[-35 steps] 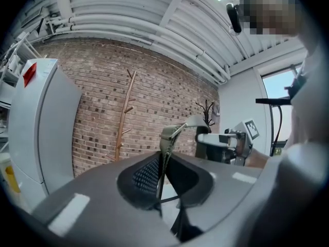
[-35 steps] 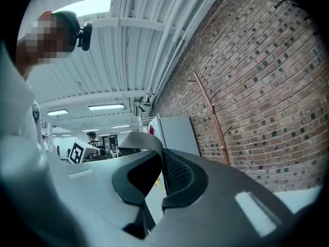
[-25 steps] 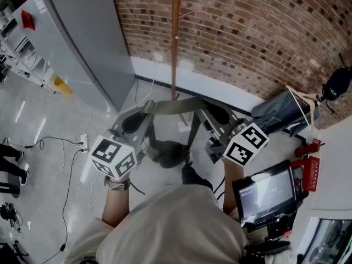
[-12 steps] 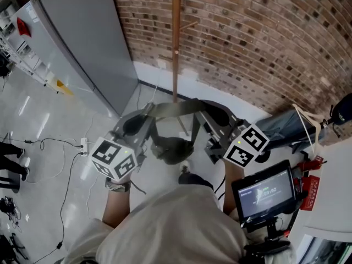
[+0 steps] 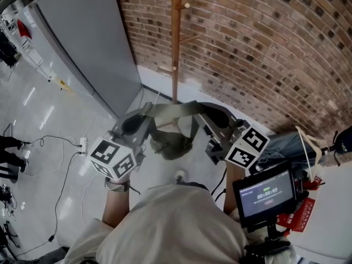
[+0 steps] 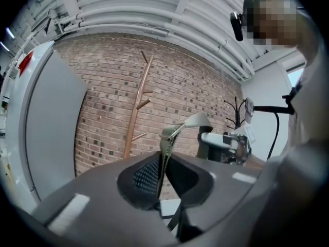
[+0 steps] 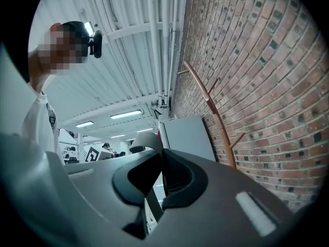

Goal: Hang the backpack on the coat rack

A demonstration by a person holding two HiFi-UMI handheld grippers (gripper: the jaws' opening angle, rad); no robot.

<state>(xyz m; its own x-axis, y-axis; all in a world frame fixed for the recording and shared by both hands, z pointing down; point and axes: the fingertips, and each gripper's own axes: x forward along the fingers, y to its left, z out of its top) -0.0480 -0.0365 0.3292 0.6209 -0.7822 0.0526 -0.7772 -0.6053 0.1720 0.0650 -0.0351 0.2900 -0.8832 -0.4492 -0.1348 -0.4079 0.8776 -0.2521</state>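
An olive-green backpack [image 5: 171,143] hangs by its top strap [image 5: 176,110], which is stretched between my two grippers. My left gripper [image 5: 146,112] is shut on the strap's left end and my right gripper [image 5: 207,113] on its right end. In the left gripper view the strap [image 6: 165,138] runs up out of the closed jaws of the left gripper [image 6: 161,173]. The strap [image 7: 146,140] curls above the right gripper [image 7: 158,175] in the right gripper view. The wooden coat rack [image 5: 176,43] stands against the brick wall just beyond the bag, pegs sticking out; it also shows as the rack pole [image 6: 135,112] and the rack [image 7: 215,118].
A tall grey cabinet [image 5: 82,43] stands left of the rack. Cables [image 5: 60,164] lie on the floor at left. A monitor on a stand [image 5: 265,192] and a red item sit at my right. A white skirting runs along the brick wall [image 5: 264,54].
Both grippers and the bag have moved toward the wall and the rack. The bag hangs a little higher off the floor, and the rack's pegs now sit closer.
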